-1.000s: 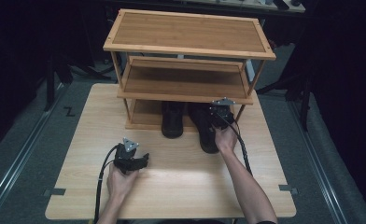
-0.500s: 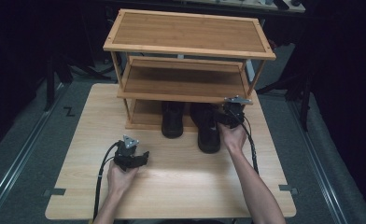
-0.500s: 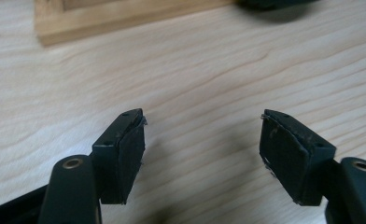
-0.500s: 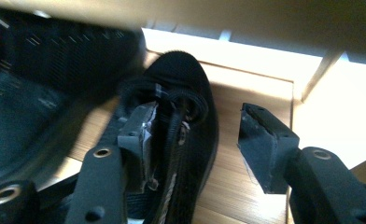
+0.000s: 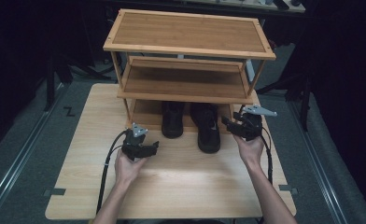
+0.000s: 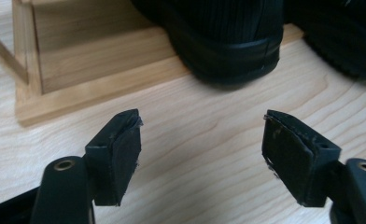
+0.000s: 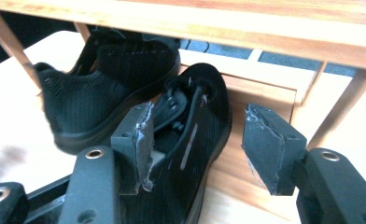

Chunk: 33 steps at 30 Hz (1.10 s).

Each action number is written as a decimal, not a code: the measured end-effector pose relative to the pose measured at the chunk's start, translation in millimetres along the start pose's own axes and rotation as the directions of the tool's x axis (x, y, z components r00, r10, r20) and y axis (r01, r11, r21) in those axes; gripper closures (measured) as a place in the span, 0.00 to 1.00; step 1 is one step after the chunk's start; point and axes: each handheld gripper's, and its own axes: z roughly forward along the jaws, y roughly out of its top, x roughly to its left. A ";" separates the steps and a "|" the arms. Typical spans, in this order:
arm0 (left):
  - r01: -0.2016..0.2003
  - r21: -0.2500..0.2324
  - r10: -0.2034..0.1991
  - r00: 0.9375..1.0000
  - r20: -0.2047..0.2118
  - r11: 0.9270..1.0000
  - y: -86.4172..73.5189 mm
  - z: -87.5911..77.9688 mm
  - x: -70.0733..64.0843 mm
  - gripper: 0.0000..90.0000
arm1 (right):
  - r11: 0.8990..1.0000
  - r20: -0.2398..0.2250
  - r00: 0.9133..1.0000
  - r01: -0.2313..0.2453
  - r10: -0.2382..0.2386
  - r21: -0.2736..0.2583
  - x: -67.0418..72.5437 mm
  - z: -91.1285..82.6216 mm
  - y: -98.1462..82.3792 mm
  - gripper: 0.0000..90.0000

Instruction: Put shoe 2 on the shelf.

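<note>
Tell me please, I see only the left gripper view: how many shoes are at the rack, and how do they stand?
Observer: Two black ones, side by side; the left shoe sits deeper under the rack, and the right shoe sticks out farther onto the table.
Operator: Does the right gripper hold one?
Observer: No; the right gripper is beside the right shoe. Its jaws have just been opening, with nothing between them.
Operator: How many levels has the rack?
Observer: Three.
</note>
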 end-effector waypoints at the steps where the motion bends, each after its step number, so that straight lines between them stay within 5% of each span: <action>1: 0.001 -0.003 -0.001 1.000 -0.003 1.000 2.8 0.4 -1.2 0.31 | 1.000 0.000 1.000 0.000 0.000 0.000 0.0 0.0 0.0 0.49; 4: -0.008 -0.007 0.008 1.000 -0.007 1.000 13.8 3.6 -7.1 0.31 | 1.000 -0.028 1.000 0.013 -0.012 0.027 3.2 -14.2 -10.3 0.48; 10: -0.021 0.002 0.021 1.000 -0.015 1.000 25.7 13.1 -15.0 0.31 | 0.993 -0.045 0.997 0.068 -0.064 0.099 15.2 -14.5 -31.2 0.48; 16: -0.044 -0.022 0.044 0.999 -0.016 0.999 42.9 22.1 -30.2 0.33 | 0.987 -0.072 0.994 0.092 -0.083 0.131 28.9 -0.1 -46.3 0.48; 21: -0.055 -0.030 0.053 0.997 -0.060 0.998 54.7 32.0 -40.5 0.36 | 0.985 -0.049 0.993 0.112 -0.106 0.130 37.3 16.0 -48.1 0.56; 28: -0.021 -0.046 0.019 0.998 -0.058 0.999 66.4 43.5 -42.5 0.44 | 0.986 -0.079 0.993 0.102 -0.092 0.129 39.7 32.1 -48.5 0.74; 32: 0.018 -0.041 -0.019 1.000 -0.024 0.999 71.2 51.9 -41.7 0.53 | 0.984 -0.099 0.991 0.103 -0.089 0.146 39.8 39.1 -43.1 0.79; 33: 0.023 -0.048 -0.024 0.999 -0.023 0.999 71.5 53.0 -41.7 0.62 | 0.984 -0.101 0.991 0.101 -0.087 0.144 41.0 43.2 -40.6 0.80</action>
